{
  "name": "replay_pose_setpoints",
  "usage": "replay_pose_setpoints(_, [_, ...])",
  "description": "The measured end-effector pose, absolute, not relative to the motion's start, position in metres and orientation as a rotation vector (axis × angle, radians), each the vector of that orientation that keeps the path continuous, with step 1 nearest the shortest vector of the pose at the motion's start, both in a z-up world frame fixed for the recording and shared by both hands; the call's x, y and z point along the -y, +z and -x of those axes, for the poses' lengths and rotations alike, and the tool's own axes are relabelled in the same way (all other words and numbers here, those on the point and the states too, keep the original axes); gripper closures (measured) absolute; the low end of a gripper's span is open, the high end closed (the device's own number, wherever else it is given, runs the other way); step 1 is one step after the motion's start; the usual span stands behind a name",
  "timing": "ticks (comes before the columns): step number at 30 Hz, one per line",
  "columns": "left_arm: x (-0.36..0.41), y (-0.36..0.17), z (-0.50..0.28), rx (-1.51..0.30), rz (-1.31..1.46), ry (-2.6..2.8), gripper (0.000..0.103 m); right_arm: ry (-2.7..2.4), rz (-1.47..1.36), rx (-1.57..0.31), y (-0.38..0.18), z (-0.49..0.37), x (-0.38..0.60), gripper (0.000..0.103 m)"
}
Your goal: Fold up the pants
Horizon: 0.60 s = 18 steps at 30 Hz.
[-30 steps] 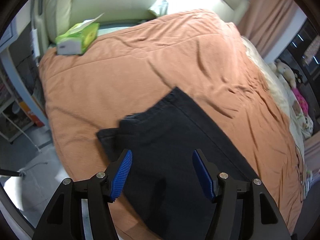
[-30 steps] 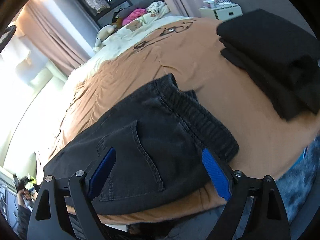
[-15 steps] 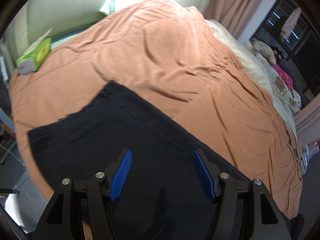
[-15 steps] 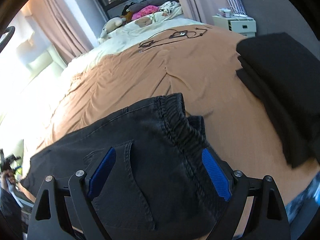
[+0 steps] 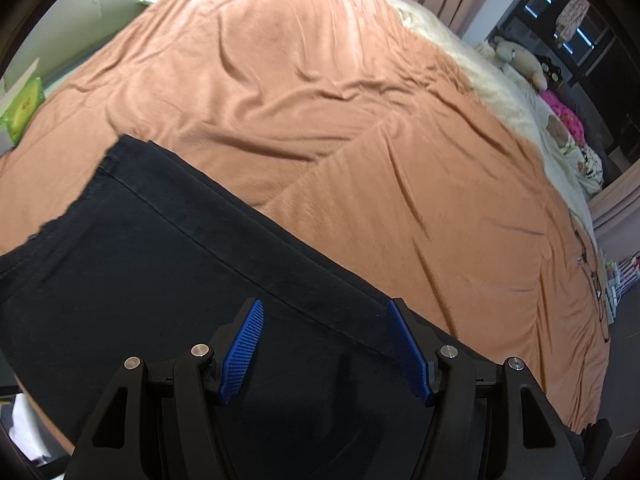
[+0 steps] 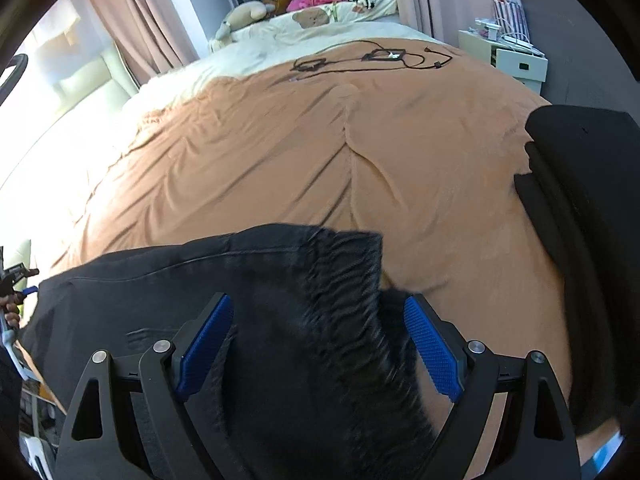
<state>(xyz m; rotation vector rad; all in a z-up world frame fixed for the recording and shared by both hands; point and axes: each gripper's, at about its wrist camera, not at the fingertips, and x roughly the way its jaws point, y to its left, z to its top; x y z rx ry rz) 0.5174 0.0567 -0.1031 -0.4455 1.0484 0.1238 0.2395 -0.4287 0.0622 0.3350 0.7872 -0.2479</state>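
Along the near edge of the bed (image 5: pixel 320 92) lie the black pants (image 5: pixel 140 280), spread flat on the orange cover, with the hem end toward the bed's left side and the gathered waistband (image 6: pixel 340 264) toward its right. The left gripper (image 5: pixel 324 316) hangs over the leg part, its blue pads (image 5: pixel 244 348) apart and nothing between them, the outer seam of the leg passing beneath them. The right gripper (image 6: pixel 318 320) hangs over the waistband, its pads (image 6: pixel 432 344) wide apart, the rumpled band below and between them; whether a pad touches the cloth cannot be told, as the cloth is blurred there. At the bed's right edge sits a stack (image 6: pixel 584 184) of folded dark clothes, well apart from the pants. A green tissue pack (image 5: pixel 22 108) lies at the left edge, and cables (image 6: pixel 360 60) lie toward the far side by the cream bedding and soft toys (image 6: pixel 244 14).
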Motion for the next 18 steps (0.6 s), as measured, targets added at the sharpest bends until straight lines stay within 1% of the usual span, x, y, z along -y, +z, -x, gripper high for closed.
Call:
replay_pose_setpoints(8, [-0.045,-0.131,-0.54,-1.12,0.437,0.157,0.037,-0.199,-0.269,-0.9,0.055,-0.286,0.438,0.015])
replay_pose_setpoints(9, [-0.044,-0.134,-0.542,-1.126,0.444,0.158,0.037,-0.183,-0.253,-0.911,0.055,-0.292,0.437,0.018])
replay_pose_setpoints(10, [-0.044,-0.137,-0.544,-1.132,0.451,0.158,0.037,-0.178,-0.232,-0.922,0.054,-0.297,0.436,0.024])
replay_pose_setpoints(11, [-0.044,-0.14,-0.545,-1.14,0.457,0.16,0.037,-0.174,-0.208,-0.937,0.052,-0.303,0.435,0.044])
replay_pose_setpoints(13, [-0.045,-0.144,-0.548,-1.153,0.464,0.171,0.037,-0.173,-0.172,-0.966,0.049,-0.31,0.432,0.051])
replay_pose_setpoints(14, [-0.045,-0.147,-0.549,-1.161,0.469,0.178,0.037,-0.178,-0.146,-0.961,0.05,-0.311,0.429,0.059])
replay_pose_setpoints(15, [-0.044,-0.149,-0.552,-1.169,0.474,0.185,0.037,-0.174,-0.126,-0.956,0.051,-0.312,0.425,0.064])
replay_pose_setpoints(16, [-0.045,-0.151,-0.552,-1.176,0.48,0.191,0.037,-0.177,-0.108,-0.951,0.052,-0.312,0.422,0.066])
replay_pose_setpoints(18, [-0.046,-0.152,-0.553,-1.184,0.486,0.218,0.042,-0.196,-0.103,-0.932,0.056,-0.308,0.42,0.07])
